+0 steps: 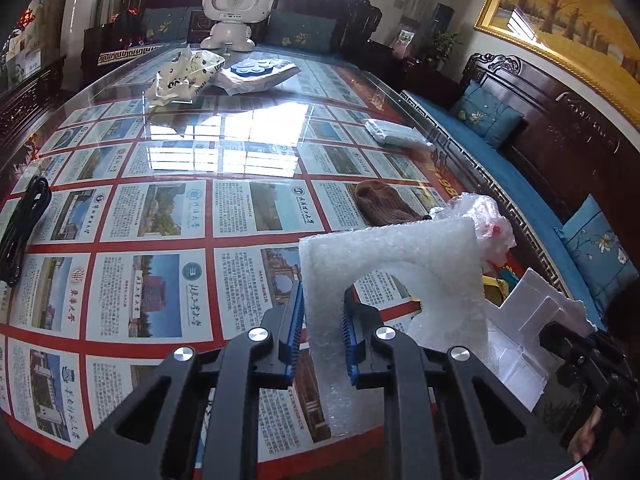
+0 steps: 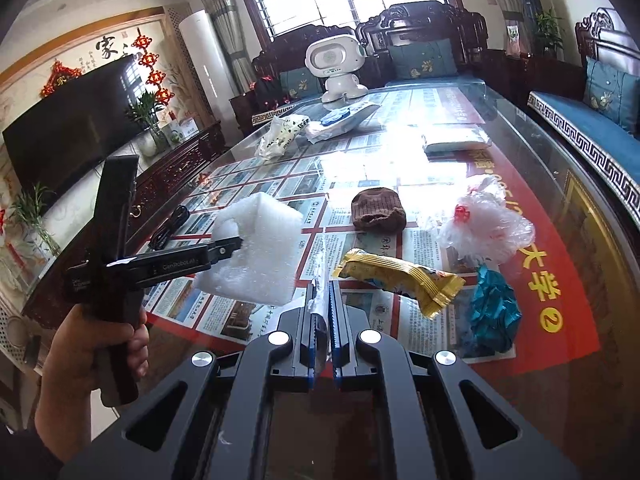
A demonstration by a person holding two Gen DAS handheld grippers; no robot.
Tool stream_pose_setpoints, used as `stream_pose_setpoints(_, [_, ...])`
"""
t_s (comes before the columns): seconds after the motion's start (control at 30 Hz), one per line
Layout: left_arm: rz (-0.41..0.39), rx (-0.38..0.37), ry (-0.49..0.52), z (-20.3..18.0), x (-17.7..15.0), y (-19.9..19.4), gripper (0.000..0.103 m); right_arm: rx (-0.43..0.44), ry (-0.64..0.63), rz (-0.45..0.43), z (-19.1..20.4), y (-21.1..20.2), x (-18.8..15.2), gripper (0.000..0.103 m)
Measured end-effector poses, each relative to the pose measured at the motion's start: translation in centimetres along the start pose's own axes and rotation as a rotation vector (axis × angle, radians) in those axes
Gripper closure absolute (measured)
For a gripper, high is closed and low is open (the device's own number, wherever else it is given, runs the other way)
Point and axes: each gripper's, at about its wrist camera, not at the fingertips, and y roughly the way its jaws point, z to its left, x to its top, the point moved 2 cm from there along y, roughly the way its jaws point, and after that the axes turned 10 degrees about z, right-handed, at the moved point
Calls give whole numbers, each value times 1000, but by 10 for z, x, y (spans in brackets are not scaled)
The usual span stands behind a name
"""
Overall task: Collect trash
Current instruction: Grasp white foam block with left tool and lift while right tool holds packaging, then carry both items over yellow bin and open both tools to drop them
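I work over a glass worktop [image 2: 520, 128] in a sitting room. My left gripper [image 1: 322, 320] clamps one white foam piece [image 1: 384, 252]. My right gripper [image 2: 324, 312], nearly closed, pinches one white foam slab [image 1: 532, 312]. Near right lie one yellow wrapper [image 2: 400, 280], one teal wad [image 2: 494, 312] and one clear bag [image 2: 486, 224].

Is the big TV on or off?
Off. The TV screen is dark all over, showing only a faint reflection of the window, no picture.
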Motion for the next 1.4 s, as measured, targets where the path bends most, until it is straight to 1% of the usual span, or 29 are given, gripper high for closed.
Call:
stream_pose_setpoints(0.07, [-11,19,12,-2,-6,-9,84,-3,3,-5,0,-8,-5,96])
stream_pose_setpoints(0.13, [-20,9,25,-6,-14,-19,84,-11,5,-11,1,-17,-8,96])
stream_pose_setpoints(0.2, [-29,11,62,-18,-27,-32,84,-11,9,-18,3,-28,-14,96])
stream_pose_setpoints(0.37, [-38,-11,146,-48,-68,-60,84,-24,2,-48,12,-63,-36,96])
stream_pose_setpoints(0.5, [-51,-27,171,-62,-101,-86,84,-47,-6,-67,18,-92,-59,96])
stream_pose_setpoints(0.7, [-64,-62,199,-71,-151,-125,84,-59,-19,-89,31,-140,-106,96])
stream_pose_setpoints(0.83, [-62,-72,227,-79,-192,-143,84,-51,-27,-78,41,-165,-149,96])
stream_pose_setpoints(0.97, [-42,-87,242,-85,-235,-151,84,-58,-41,-42,52,-177,-198,96])
stream_pose_setpoints(1.03, [-27,-96,247,-86,-255,-152,84,-54,-35,-23,56,-178,-216,96])
stream_pose_setpoints(1.17, [-4,-113,251,-90,-285,-152,84,-48,-23,10,62,-177,-253,96])
stream_pose_setpoints(1.23, [4,-116,251,-90,-295,-153,84,-48,-13,27,64,-175,-265,94])
stream_pose_setpoints(1.27, [8,-118,252,-90,-299,-152,84,-52,-11,45,64,-172,-271,90])
stream_pose_setpoints(1.3, [13,-120,255,-91,-304,-152,84,-56,-6,47,64,-171,-275,82])
stream_pose_setpoints(1.37, [26,-118,266,-92,-314,-152,84,-58,2,56,63,-170,-283,74])
stream_pose_setpoints(1.4, [31,-118,269,-93,-317,-152,84,-54,8,56,62,-170,-285,73])
